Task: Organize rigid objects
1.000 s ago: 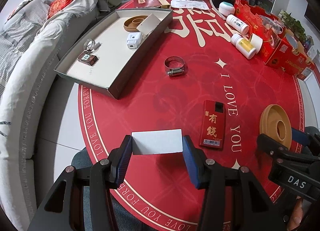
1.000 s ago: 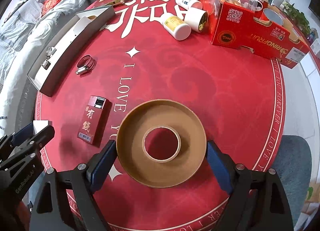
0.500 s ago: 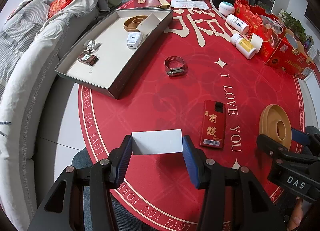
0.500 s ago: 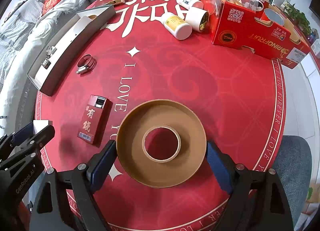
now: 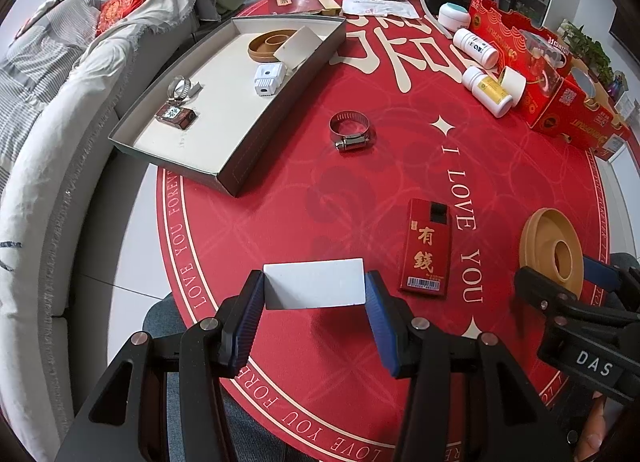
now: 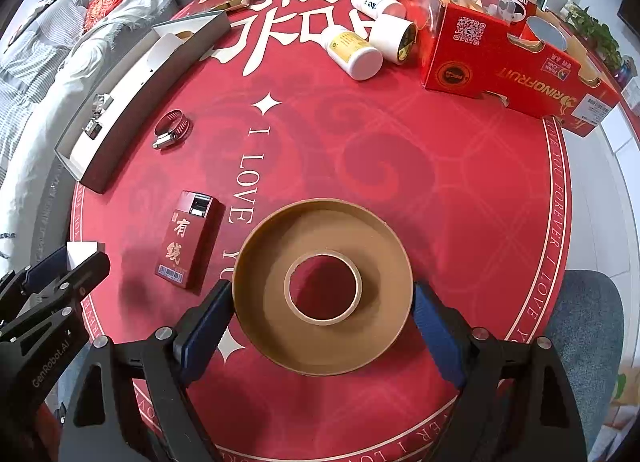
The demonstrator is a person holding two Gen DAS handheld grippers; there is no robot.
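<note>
The round table (image 5: 280,198), covered in red cloth lettered "I LOVE YOU FOREVER" around its rim, carried everything I worked with. Along its far left edge lay the long grey tray (image 5: 240,178), overhanging the table toward the sofa (image 5: 48,142); inside it I could see a brown ring-shaped dish (image 5: 269,47), a white card leaning on the tray wall (image 5: 298,47), a small white block (image 5: 269,80), a hose clamp (image 5: 182,87) and a small dark box (image 5: 176,116). At the far right stood an open red carton (image 6: 516,62), with white bottles (image 6: 354,53) lying on their sides just beside it.

My right gripper (image 6: 322,326) clasped the tan ring dish (image 6: 264,302) across its full width, both blue pads set against the outer rim, the dish lying over the cloth near the table's front edge. My left gripper (image 5: 316,308) clenched a white rectangular card (image 5: 315,284) by its two short ends, holding it above the cloth at the front left.

Between the two grippers lay a red packet (image 5: 427,250) printed with gold characters, flat on the cloth. Farther back, just beside the tray's long wall, a second steel hose clamp (image 5: 352,132) rested on the cloth, apart from all else
</note>
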